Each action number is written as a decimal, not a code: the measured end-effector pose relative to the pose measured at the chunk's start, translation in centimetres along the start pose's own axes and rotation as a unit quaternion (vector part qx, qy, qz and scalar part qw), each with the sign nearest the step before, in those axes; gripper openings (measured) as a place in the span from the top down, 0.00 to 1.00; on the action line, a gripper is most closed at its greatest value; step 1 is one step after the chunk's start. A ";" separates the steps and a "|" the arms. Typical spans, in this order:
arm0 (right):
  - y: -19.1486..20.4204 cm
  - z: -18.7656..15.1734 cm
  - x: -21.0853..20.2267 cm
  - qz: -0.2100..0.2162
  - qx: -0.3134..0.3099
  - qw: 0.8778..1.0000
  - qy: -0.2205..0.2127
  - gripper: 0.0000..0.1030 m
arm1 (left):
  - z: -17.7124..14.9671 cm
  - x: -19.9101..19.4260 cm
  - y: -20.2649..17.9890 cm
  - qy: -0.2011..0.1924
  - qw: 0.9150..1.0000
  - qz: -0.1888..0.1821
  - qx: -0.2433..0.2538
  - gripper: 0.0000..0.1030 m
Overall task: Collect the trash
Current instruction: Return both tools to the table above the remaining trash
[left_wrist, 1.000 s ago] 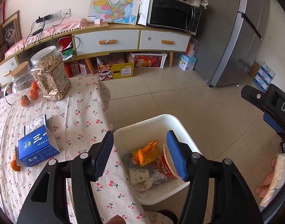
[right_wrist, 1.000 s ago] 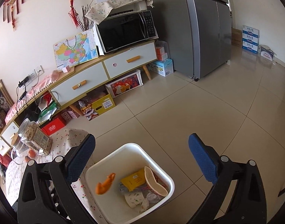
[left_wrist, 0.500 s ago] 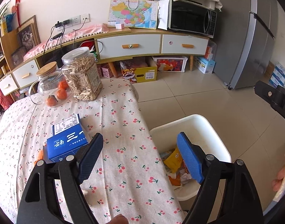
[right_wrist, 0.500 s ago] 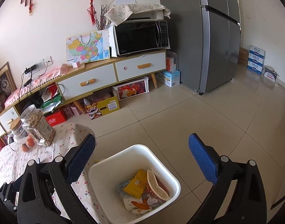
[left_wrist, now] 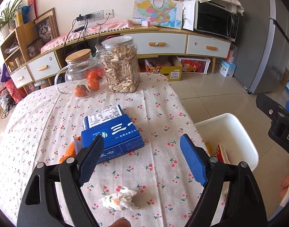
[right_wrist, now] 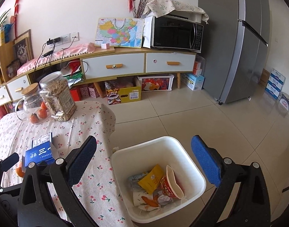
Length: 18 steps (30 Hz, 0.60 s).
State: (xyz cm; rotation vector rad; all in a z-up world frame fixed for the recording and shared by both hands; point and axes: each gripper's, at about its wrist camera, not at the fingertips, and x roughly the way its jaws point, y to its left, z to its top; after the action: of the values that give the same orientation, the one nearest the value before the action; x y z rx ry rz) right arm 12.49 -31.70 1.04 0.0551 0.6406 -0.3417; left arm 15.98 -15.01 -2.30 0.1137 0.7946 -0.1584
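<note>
My left gripper (left_wrist: pixel 141 141) is open over the cherry-print tablecloth (left_wrist: pixel 159 109), with nothing between its fingers. A blue carton (left_wrist: pixel 114 136) lies just beyond its left finger, with orange peel (left_wrist: pixel 68 151) beside it. A crumpled tissue (left_wrist: pixel 119 200) lies on the cloth under the gripper. My right gripper (right_wrist: pixel 144 140) hangs open and empty above the white bin (right_wrist: pixel 171 151) beside the table. The bin holds a yellow packet (right_wrist: pixel 152 177), a red noodle cup (right_wrist: pixel 171 181) and orange peel (right_wrist: pixel 150 201). The bin (left_wrist: pixel 227 124) also shows at the right of the left wrist view.
A clear jar of seeds (left_wrist: pixel 121 66) and a glass jug with oranges (left_wrist: pixel 82 75) stand at the table's far end. Beyond are a low sideboard (right_wrist: pixel 114 66) with a microwave (right_wrist: pixel 174 34), boxes under it, a grey fridge (right_wrist: pixel 244 43) and tiled floor (right_wrist: pixel 201 117).
The left gripper swung from above the bin to over the table and its jaws widened. The orange peel seen between them dropped into the bin. The right gripper rolled and shifted towards the table.
</note>
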 end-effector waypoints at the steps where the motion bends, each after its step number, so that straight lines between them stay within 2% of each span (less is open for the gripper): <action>1: 0.6 0.0 0.1 0.002 -0.007 1.000 0.000 0.07 | -0.2 0.2 0.8 0.003 1.000 0.002 -0.006 0.22; 12: 7.1 -1.0 0.6 0.031 -0.074 0.997 0.005 0.07 | -0.5 1.6 6.8 0.020 0.998 0.018 -0.061 0.22; 18: 9.4 -1.4 0.7 0.048 -0.099 0.994 0.010 0.07 | -0.9 2.5 8.8 0.052 0.997 0.033 -0.054 0.22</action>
State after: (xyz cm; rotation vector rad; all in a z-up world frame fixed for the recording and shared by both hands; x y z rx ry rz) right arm 15.32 -22.83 -1.01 -0.1006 0.6875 -0.1842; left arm 18.64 -6.50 -4.36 0.0463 0.9012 -0.0467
